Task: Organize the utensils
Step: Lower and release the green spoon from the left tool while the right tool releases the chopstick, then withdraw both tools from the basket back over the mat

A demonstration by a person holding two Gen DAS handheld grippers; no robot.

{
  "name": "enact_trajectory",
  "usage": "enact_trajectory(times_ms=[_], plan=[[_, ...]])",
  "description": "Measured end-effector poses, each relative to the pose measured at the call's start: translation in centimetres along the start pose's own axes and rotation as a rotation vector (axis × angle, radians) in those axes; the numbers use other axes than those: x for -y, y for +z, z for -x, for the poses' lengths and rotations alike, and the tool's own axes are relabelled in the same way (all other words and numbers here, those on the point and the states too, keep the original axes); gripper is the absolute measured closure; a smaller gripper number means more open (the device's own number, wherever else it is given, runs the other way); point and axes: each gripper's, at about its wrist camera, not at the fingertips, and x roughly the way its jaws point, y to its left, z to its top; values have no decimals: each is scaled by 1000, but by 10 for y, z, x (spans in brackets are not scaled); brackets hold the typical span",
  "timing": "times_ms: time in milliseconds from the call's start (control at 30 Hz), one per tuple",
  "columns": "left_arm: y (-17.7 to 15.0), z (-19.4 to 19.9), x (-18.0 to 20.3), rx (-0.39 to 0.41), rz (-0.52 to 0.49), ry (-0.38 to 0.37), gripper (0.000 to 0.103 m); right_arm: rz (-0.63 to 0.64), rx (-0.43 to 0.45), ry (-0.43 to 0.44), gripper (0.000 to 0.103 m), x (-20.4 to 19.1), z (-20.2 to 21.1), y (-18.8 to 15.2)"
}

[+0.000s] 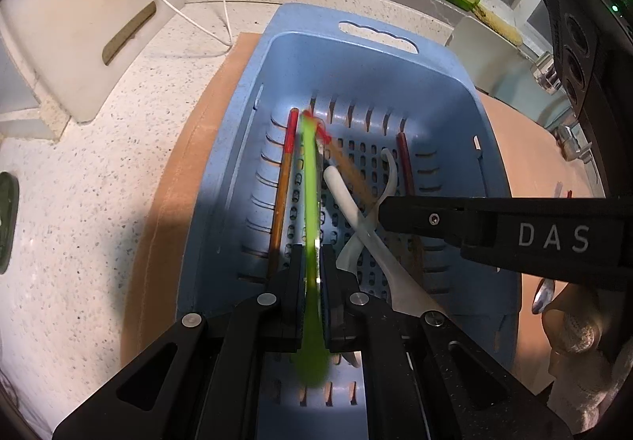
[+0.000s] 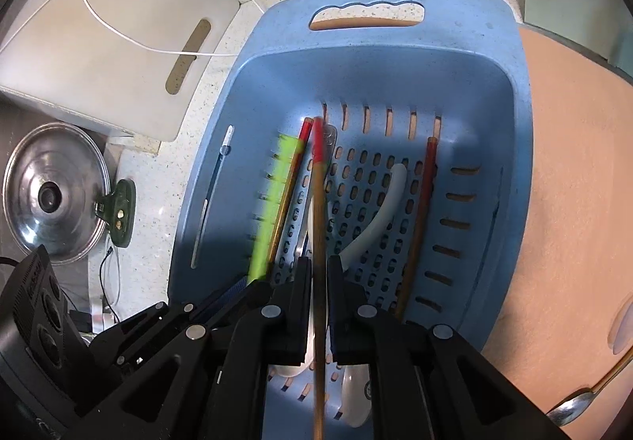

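Blue basket (image 1: 455, 84) on the bench, with chopsticks and white spoons lying inside. Left tool (image 1: 312, 262) pinched tight on a green spoon (image 1: 310, 183), right tool (image 2: 319, 274) pinched tight on a red-tipped chopstick (image 2: 318, 202). Both held low over the basket, probably for laying down neatly beside the others.

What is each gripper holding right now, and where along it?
Left gripper is shut on the green utensil, near its broad end. Right gripper is shut on a red-tipped chopstick, partway along its wooden shaft.
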Motion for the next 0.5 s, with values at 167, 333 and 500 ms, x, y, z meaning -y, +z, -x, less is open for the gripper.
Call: enact_trajectory(times_ms=[167, 333, 500], plan=[[0, 0, 1, 2, -1, 3, 90, 30, 15, -8, 95, -3, 4, -1], [0, 5, 2, 12, -4, 3, 90, 30, 34, 23, 95, 1, 17, -5], [-2, 14, 7, 28, -13, 11, 90, 62, 88, 39, 93, 11, 47, -15]])
